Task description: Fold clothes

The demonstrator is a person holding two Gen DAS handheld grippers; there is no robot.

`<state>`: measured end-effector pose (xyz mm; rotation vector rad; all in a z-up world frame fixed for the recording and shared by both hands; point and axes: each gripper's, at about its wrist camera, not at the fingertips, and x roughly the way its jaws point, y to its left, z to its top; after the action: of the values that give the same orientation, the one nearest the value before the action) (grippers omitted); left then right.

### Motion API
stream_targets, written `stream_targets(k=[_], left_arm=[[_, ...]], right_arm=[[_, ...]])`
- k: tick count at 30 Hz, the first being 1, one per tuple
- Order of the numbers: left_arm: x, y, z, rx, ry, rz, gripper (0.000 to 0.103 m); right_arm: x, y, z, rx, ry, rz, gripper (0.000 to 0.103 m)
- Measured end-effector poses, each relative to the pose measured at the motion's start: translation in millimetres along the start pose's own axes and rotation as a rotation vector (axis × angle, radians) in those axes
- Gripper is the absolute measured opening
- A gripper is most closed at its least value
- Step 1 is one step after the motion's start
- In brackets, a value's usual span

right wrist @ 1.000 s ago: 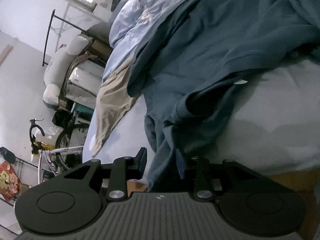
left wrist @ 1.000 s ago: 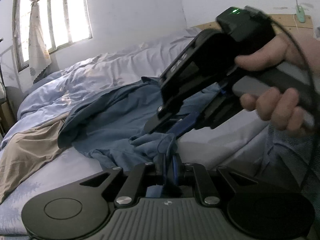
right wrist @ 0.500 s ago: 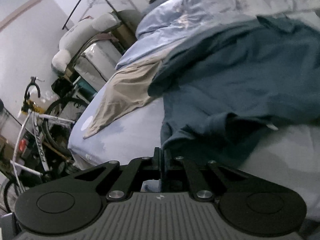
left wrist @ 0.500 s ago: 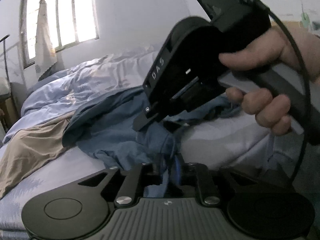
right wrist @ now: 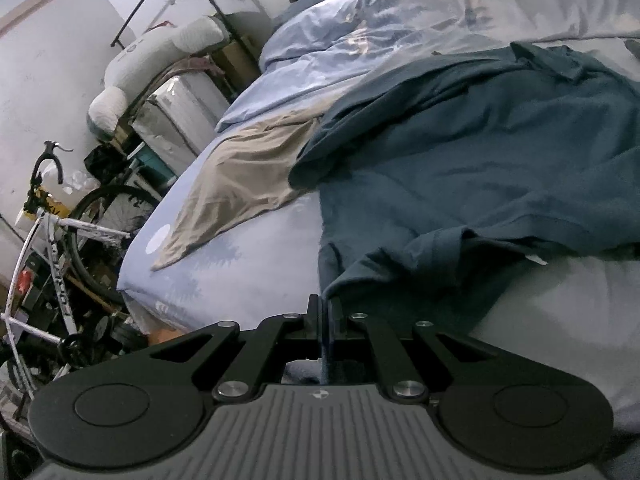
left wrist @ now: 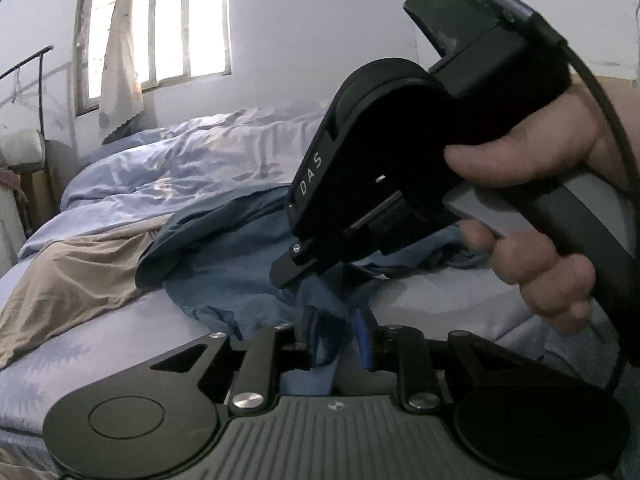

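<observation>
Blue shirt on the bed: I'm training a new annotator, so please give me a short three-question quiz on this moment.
1. True or false: the right tongs are shut on an edge of the blue shirt.
2. In the right wrist view, what colour is the garment lying left of the shirt on the bed? A beige, B red, C black.
3. In the same view, what stands on the floor beyond the bed's edge?

Key: 1 true; 2 A; 3 a bicycle.
</observation>
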<state>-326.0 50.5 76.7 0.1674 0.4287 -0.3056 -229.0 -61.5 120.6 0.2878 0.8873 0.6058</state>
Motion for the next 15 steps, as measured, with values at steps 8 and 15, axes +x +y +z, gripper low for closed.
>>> stream_targets(k=[8, 15], left_arm=[[12, -5, 2, -0.026, 0.034, 0.044, 0.023], [12, 6, 3, -0.072, 0.035, 0.076, 0.006]], right_arm=[[2, 0, -6, 0.037, 0.001, 0.005, 0.003], [2, -3, -9, 0.042, -0.018, 0.029, 0.004]])
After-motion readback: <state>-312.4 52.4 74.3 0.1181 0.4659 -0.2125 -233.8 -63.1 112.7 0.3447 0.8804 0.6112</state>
